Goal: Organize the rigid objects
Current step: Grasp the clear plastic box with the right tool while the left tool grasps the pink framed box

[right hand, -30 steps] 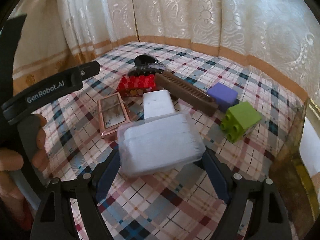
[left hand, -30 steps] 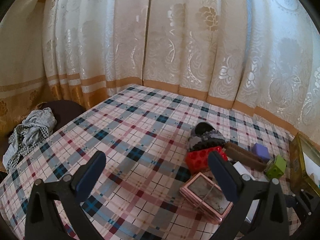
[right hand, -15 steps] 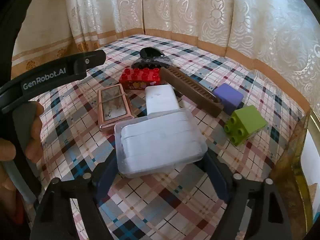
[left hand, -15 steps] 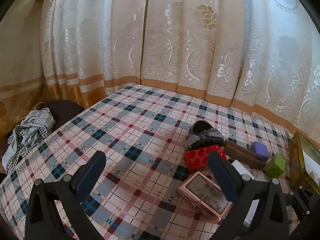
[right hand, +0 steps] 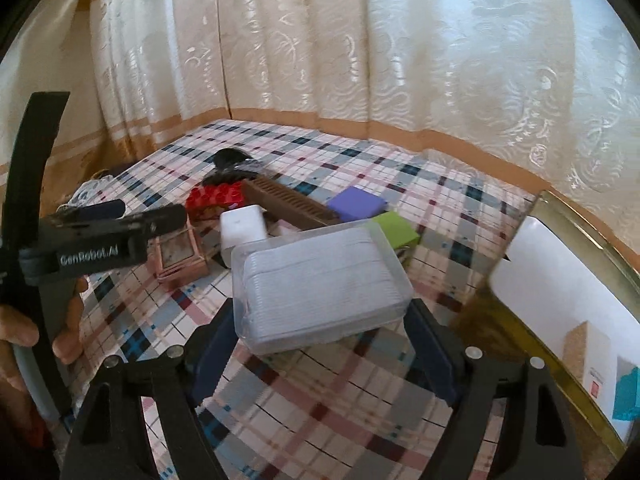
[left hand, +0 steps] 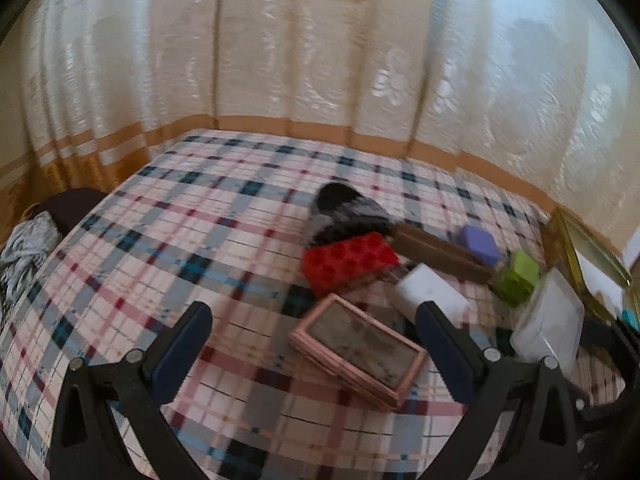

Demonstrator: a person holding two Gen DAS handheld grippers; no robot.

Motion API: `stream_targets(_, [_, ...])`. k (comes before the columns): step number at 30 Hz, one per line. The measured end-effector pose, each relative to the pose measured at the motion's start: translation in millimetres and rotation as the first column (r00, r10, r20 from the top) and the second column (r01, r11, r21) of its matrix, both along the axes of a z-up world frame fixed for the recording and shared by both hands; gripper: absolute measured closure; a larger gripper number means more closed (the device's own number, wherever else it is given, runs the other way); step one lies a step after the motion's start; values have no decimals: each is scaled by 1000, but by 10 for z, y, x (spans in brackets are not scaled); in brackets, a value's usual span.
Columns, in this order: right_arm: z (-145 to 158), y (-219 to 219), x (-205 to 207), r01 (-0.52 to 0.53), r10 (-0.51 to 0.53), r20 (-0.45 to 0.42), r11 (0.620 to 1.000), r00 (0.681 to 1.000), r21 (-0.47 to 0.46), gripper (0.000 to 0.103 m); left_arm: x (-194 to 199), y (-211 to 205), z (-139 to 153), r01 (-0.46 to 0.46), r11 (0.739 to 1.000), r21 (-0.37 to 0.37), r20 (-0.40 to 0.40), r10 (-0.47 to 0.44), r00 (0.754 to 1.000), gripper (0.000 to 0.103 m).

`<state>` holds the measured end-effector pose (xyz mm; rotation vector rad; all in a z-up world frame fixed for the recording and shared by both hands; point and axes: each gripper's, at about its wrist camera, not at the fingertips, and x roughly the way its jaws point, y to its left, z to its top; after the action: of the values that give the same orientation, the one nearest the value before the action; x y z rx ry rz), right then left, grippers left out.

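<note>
Curtain (left hand: 320, 48): cream lace, hangs all along the back of the table.
Table cloth (left hand: 180, 240): pink, blue and red checks.
Gold tray (right hand: 576, 240): at 3 o'clock in the right wrist view, with a white bottom and small boxes inside.
Right gripper (right hand: 320, 344): its two blue fingers pinch the clear box by its sides.
Clear box (right hand: 320, 284): see-through plastic, white stuff stacked inside, held up above the cloth just beside the tray.
Left gripper (left hand: 316, 340): spread wide, nothing in it, above the cloth.
Pink box (left hand: 356, 344): flat on the cloth, at 5 o'clock in the left wrist view.
Brown comb (right hand: 288, 204): long, lies behind the clear box.
Red block (left hand: 348, 260): touches the gray and black hat (left hand: 348, 212).
White box (right hand: 244, 224): beside the pink box.
Purple block (right hand: 356, 204): at 12 o'clock from the clear box.
Green block (left hand: 518, 276): near the tray.
</note>
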<state>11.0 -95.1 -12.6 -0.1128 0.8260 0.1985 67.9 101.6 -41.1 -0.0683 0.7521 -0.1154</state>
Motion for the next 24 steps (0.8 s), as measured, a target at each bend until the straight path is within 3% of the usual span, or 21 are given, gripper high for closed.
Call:
stream_targets(5, [-20, -23, 13, 5, -5, -13, 1000, 1000, 4, 19, -4, -180, -54, 114, 993, 27, -53, -112, 992, 0])
stream_targets(9, [6, -25, -12, 10, -10, 5, 1000, 1000, -4, 19, 27, -220, -116, 144, 989, 29, -101, -140, 985, 0])
stream_targets(13, [-2, -36, -3, 12, -12, -4, 1000, 1000, 6, 19, 111, -189, -215, 120, 992, 26, -166, -114, 979, 0])
stream_targets(20, [-11, -69, 11, 19, -18, -21, 999, 1000, 29, 19, 140, -152, -220, 99, 994, 48, -168, -90, 982, 0])
stream_targets(24, [-4, -76, 3, 19, -19, -17, 999, 1000, 32, 19, 237, -106, -240, 40, 994, 100, -178, -22, 984, 1])
